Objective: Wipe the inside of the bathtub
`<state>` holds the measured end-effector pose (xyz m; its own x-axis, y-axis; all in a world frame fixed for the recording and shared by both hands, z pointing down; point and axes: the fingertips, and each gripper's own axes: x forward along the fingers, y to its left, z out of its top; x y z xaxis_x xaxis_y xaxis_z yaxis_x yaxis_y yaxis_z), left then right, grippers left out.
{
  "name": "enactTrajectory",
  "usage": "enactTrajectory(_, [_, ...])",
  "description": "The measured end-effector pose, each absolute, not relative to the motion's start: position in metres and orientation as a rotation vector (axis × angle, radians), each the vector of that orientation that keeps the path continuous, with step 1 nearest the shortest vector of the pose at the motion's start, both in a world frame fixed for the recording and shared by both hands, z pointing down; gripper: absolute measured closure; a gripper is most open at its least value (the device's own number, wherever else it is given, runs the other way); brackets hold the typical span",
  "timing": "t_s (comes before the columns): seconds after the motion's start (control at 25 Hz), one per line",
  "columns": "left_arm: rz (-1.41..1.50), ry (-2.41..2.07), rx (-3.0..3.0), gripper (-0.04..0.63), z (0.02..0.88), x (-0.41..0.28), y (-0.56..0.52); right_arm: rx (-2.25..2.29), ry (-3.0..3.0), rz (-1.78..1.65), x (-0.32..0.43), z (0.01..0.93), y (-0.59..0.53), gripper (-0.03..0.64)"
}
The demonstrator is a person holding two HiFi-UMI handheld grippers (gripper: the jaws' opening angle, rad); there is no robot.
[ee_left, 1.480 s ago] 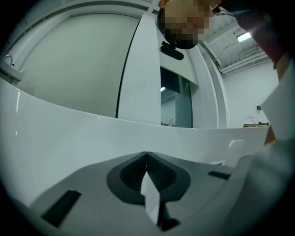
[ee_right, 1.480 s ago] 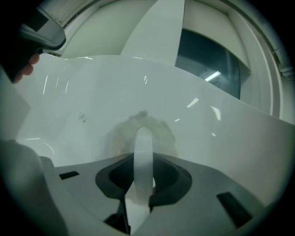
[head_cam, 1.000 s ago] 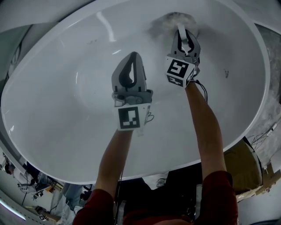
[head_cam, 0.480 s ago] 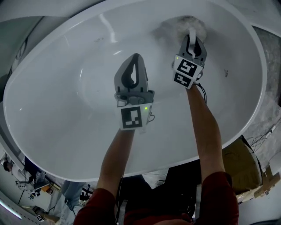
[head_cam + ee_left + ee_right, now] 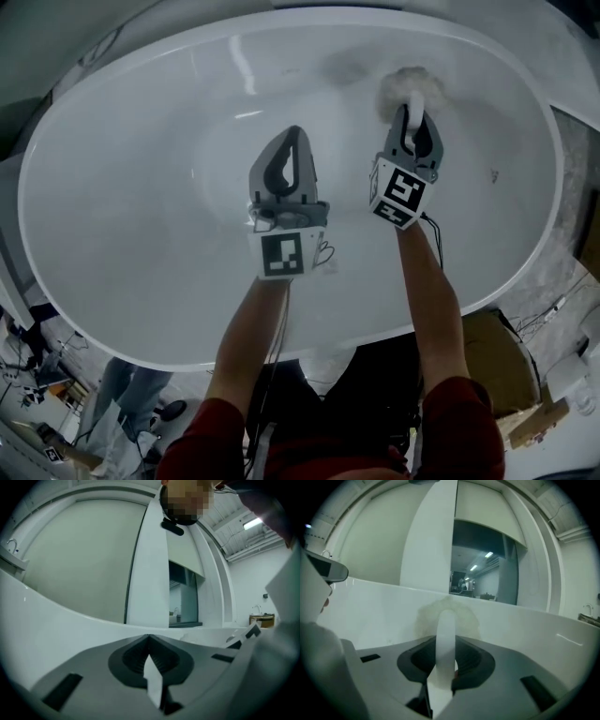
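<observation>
The white oval bathtub fills the head view. My right gripper is shut on the white handle of a fluffy pale scrubbing pad, which presses on the tub's far inner wall, right of centre. In the right gripper view the pad shows as a round fuzzy patch against the wall, past the right gripper. My left gripper hovers over the middle of the basin, jaws together and holding nothing. In its own view the left gripper points at the far rim.
A small dark mark sits on the right inner wall. A cardboard box and cables lie on the floor at the near right. A person's legs stand at the near left. A room pillar rises beyond the tub.
The right gripper has carried the pad to the right along the far wall and a little lower. The left gripper has stayed almost still over the basin.
</observation>
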<state>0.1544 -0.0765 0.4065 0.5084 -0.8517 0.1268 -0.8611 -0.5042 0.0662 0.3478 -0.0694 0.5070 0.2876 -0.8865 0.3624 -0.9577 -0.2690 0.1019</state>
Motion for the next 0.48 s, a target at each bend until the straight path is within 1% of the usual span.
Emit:
enactTrajectory(0.24, [0.115,-1.693,2.54,0.58,0.357,0.025,-0.092,2.19,-1.902,0.305,0.201,0.437,-0.105,0.522])
enactTrajectory(0.48, [0.132,-1.924,2.397,0.58,0.317,-0.134,-0.116,2.006,-2.146,0.238,0.023,0.383,-0.155,0.522])
